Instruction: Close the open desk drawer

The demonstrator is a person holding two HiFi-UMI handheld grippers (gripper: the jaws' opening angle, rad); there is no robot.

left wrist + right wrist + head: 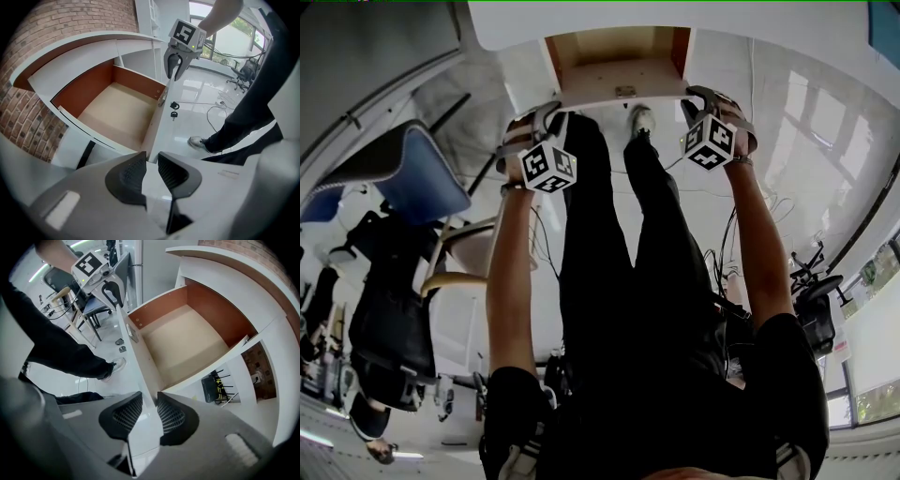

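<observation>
The desk drawer (619, 66) stands pulled out, its wooden inside (117, 112) empty. Its white front panel (161, 126) runs between both grippers. My left gripper (151, 171) straddles the panel's top edge at one end, pads against both faces. At the other end my right gripper (149, 413) holds the same panel (136, 362) between its pads. In the head view the left gripper (546, 114) and right gripper (701, 97) sit at the panel's two corners. A lock with hanging keys (174, 109) sits mid-panel on the outer face.
The white desk (581, 19) overhangs the drawer, with a brick wall (28, 28) behind it. The person's legs (619, 244) stand right in front of the drawer. A blue chair (422, 173) is at the left, cables (731, 244) lie on the floor, and a router (211, 387) sits under the desk.
</observation>
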